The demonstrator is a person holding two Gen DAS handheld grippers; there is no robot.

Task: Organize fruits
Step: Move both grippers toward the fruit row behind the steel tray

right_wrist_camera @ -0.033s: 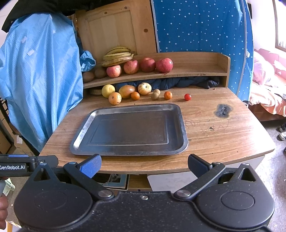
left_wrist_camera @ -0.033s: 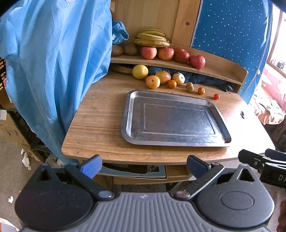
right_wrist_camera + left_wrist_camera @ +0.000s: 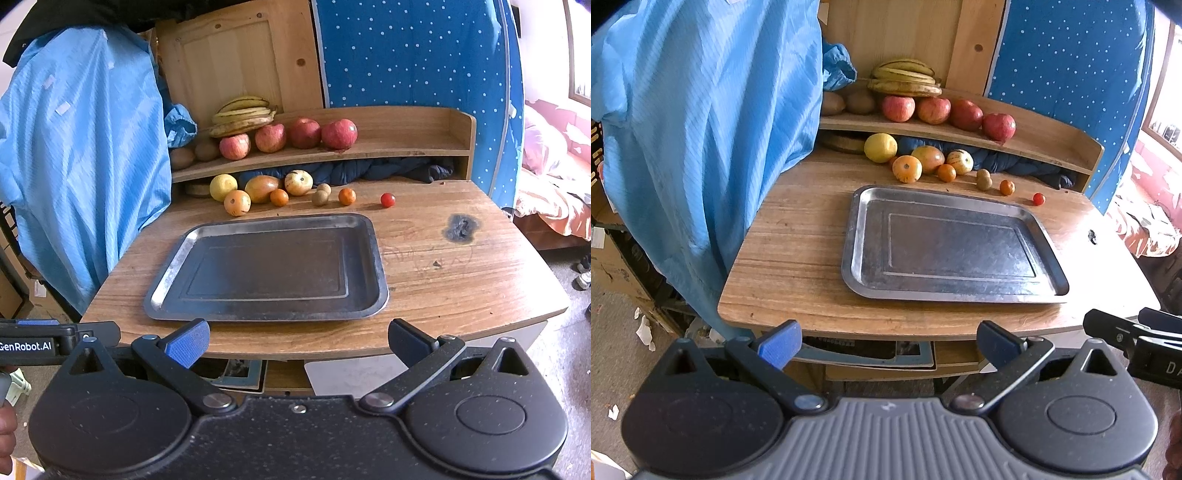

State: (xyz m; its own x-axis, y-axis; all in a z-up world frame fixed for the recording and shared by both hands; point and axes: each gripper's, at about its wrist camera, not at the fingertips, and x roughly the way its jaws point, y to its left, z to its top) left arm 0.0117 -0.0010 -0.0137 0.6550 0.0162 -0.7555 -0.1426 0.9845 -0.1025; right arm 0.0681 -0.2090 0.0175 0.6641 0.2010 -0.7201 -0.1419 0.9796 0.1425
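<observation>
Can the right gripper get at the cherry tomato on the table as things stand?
Probably yes. The right gripper is open and empty at the table's near edge, and the cherry tomato sits alone past the tray's far right corner, nothing blocking.

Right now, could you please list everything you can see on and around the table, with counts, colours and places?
tray: one, dark metal, table centre, empty
table: one, wooden, dark scorch mark to the right
bananas: one bunch, yellow-brown, shelf
apples: four, red, in a row on the shelf
brown fruits: two, shelf's left end
lemon: one, yellow, behind the tray
cherry tomato: one, red, far right of the row
blue garment: one, hanging left of the table
dotted cloth: one, blue, behind the shelf
left gripper: fingers apart, empty
right gripper: fingers apart, empty
</observation>
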